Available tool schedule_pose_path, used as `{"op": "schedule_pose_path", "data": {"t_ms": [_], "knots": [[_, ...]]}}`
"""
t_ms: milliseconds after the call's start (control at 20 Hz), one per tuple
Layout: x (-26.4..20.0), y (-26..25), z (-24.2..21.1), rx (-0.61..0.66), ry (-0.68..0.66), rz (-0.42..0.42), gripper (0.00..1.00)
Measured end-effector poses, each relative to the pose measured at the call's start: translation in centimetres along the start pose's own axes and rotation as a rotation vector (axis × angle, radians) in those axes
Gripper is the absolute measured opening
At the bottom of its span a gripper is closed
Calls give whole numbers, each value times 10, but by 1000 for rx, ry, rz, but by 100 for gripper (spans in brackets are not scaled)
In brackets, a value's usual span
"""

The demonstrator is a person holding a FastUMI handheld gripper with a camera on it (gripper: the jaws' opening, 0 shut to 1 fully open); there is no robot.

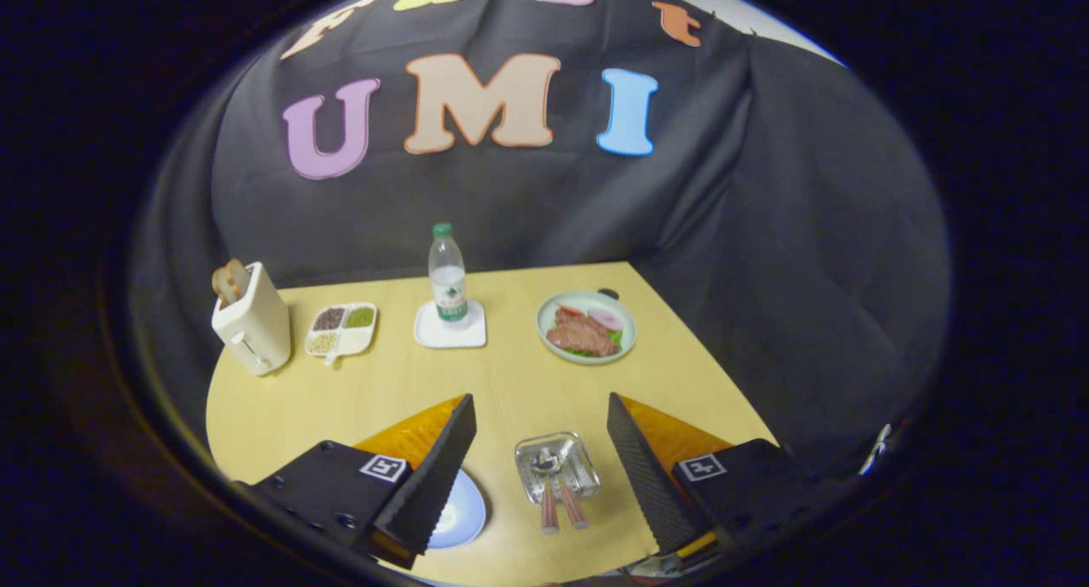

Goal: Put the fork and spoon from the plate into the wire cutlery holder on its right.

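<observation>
Two handles stick out of the wire cutlery holder (557,468), between my fingers; looks like fork and spoon are in. Plate (459,515) seems bare. Gripper (542,451) wide open, holding nothing.

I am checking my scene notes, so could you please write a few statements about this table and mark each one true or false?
1. The tool is open, with nothing between its fingers. True.
2. Two pink handles stick out of the wire cutlery holder. True.
3. The water bottle lies on its side. False: it stands upright on a white coaster.
4. The toaster holds no bread. False: toast sticks out of it.
5. The blue plate still holds cutlery. False: its visible part is bare.
</observation>
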State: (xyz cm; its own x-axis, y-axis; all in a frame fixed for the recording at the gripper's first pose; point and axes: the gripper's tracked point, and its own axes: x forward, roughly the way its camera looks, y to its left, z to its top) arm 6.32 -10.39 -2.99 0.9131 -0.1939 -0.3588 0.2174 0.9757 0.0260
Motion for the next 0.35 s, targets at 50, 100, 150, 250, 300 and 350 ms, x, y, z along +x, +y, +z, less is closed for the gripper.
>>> {"op": "schedule_pose_path", "data": {"t_ms": [50, 100, 150, 250, 300, 350], "knots": [[-2, 6, 12, 15, -68, 21, 99], [-7, 11, 25, 38, -130, 43, 99], [-16, 16, 34, 60, -188, 62, 99], [-30, 14, 45, 84, -268, 75, 99], [-36, 12, 47, 84, -293, 78, 99], [-43, 13, 48, 79, -319, 88, 99]]}}
